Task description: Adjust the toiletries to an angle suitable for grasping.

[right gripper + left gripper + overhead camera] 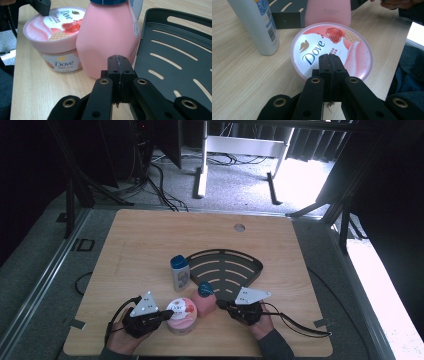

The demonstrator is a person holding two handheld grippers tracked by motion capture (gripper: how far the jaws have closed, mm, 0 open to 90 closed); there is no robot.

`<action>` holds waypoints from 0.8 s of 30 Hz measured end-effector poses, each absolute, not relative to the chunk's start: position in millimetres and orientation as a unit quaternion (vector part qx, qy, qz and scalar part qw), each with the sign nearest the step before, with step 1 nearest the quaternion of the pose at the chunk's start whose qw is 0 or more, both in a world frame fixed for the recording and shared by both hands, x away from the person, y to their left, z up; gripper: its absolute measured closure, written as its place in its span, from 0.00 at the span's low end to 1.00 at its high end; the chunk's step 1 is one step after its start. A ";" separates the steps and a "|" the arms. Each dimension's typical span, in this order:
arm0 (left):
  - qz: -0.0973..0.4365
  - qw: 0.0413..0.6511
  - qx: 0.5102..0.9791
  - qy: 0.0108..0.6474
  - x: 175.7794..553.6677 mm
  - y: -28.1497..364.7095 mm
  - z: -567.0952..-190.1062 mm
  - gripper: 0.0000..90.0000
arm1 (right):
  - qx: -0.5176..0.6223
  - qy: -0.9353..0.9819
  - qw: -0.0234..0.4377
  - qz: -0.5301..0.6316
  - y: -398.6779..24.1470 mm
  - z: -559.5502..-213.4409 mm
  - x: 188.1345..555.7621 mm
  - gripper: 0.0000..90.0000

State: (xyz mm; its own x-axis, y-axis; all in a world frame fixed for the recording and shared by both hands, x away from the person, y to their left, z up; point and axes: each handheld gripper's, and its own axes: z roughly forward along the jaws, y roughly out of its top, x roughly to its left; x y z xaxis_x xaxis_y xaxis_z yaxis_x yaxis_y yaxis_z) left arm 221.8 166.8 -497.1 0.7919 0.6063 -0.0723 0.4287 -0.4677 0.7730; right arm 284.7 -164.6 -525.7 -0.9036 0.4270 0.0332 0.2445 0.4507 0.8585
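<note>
A round pink Dove tub [182,315] [332,50] [53,37] stands near the table's front edge. My left gripper [167,314] [329,60] is shut, its tips over the tub's lid with nothing between them. A pink bottle with a blue cap [204,299] [108,37] [328,12] stands right of the tub, touching it. My right gripper [220,305] [118,62] is shut and empty, its tips close to the bottle's lower side. A white bottle with a blue cap [180,272] [258,27] stands behind the tub.
A dark fan-shaped slotted tray [225,267] [175,50] [287,20] lies flat behind the pink bottle, to the right of the white bottle. A round hole [239,227] sits in the tabletop near its far edge. Bare wood extends on all sides.
</note>
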 end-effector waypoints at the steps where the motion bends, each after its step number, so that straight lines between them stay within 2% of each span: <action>1: 0.107 0.417 0.850 0.305 221.9 166.6 -497.2 1.00 | 0.198 0.846 0.092 0.485 -162.3 -525.6 287.7 1.00; 16: 0.101 0.425 0.847 0.303 222.1 164.0 -498.5 1.00 | 0.216 0.841 0.100 0.486 -145.7 -526.0 302.2 1.00; 24: 0.099 0.428 0.846 0.303 221.5 163.2 -498.8 1.00 | 0.196 0.846 0.085 0.489 -136.8 -528.9 291.9 1.00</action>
